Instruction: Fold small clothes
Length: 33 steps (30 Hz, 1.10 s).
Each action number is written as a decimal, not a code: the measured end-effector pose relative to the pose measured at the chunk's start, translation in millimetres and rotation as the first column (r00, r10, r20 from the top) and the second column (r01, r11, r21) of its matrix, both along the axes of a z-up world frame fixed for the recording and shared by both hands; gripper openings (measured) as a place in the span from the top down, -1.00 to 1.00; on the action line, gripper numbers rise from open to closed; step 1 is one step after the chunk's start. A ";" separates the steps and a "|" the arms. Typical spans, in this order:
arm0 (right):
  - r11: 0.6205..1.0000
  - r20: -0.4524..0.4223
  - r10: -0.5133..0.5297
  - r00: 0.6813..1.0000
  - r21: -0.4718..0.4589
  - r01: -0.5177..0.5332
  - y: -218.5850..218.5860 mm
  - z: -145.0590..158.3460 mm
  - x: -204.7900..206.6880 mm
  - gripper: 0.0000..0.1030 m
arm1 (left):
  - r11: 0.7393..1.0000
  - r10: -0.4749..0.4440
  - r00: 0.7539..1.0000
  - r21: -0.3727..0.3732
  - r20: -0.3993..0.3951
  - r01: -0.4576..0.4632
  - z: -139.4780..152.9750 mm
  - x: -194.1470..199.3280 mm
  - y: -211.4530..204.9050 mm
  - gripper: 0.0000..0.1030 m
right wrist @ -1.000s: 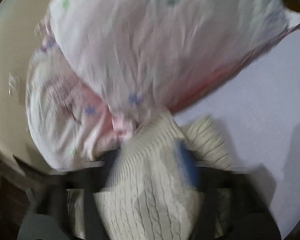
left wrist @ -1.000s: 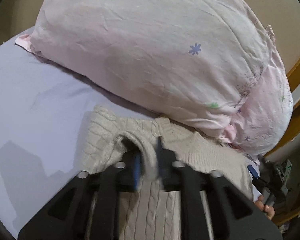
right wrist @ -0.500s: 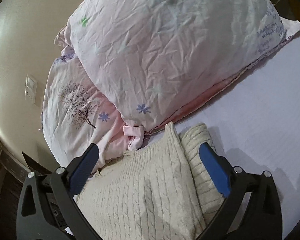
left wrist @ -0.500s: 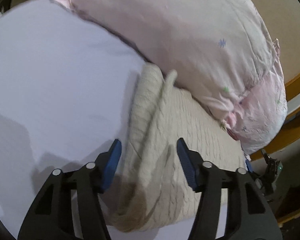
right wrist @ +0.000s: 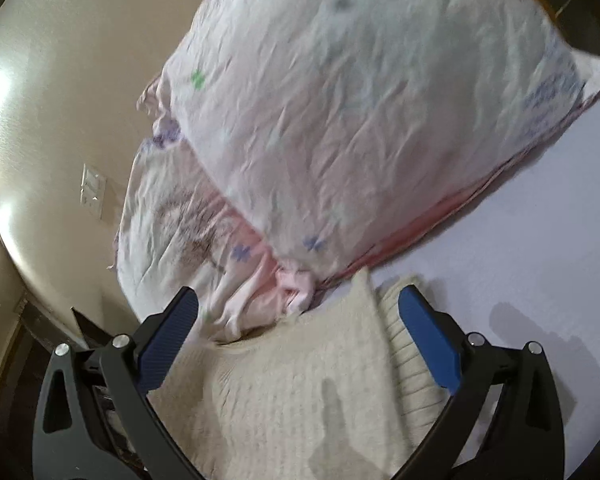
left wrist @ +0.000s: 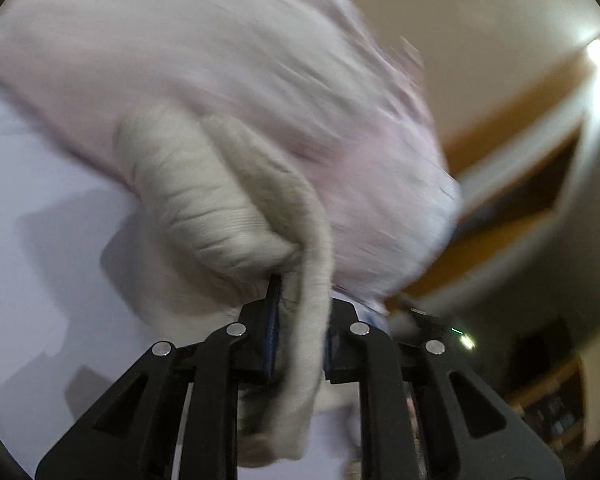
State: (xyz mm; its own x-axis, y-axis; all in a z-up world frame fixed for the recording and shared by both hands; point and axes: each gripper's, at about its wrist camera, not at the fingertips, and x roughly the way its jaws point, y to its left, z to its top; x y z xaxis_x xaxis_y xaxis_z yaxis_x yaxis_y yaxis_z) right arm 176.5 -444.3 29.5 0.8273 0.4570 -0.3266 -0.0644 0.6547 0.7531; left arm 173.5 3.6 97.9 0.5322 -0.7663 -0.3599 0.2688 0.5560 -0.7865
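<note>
My left gripper (left wrist: 298, 320) is clamped on a fold of the cream knit sweater (left wrist: 220, 208), which lies on the lilac sheet (left wrist: 40, 216) just below the pink pillow (right wrist: 360, 100). My right gripper (right wrist: 298, 316) hovers spread wide above it. I can read no writing.

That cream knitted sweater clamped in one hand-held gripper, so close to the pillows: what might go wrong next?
The left hand-held gripper pinches only a thin fold of the cream sweater, so the knit could slip out or stretch. The sweater lies against the pink pillow, so a pull may drag or catch it. The right hand-held gripper hangs open above the sweater, pinning nothing, so the folded part could come undone.
</note>
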 end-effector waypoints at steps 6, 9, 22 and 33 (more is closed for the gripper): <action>1.000 -0.082 -0.024 0.996 0.004 0.024 -37.0 -10.3 3.8 -0.95 | 0.936 -0.337 0.931 -0.155 -0.137 0.316 -44.0 52.2 -154.1 0.63; 0.997 -0.147 0.034 0.989 0.073 -0.024 -47.9 -20.6 9.5 -0.95 | 0.933 -0.346 0.933 -0.143 -0.102 0.330 -37.9 48.0 -155.3 0.63; 0.964 -0.379 0.234 0.896 -0.030 -0.264 17.0 -50.2 32.7 -0.96 | 0.878 0.043 0.996 0.479 -0.082 0.001 -55.5 24.0 -70.1 -0.47; 0.966 -0.371 0.217 0.903 -0.054 -0.254 43.6 -51.1 17.3 0.23 | 0.893 -0.021 0.997 0.448 -0.079 0.054 -81.7 11.2 -90.6 -0.26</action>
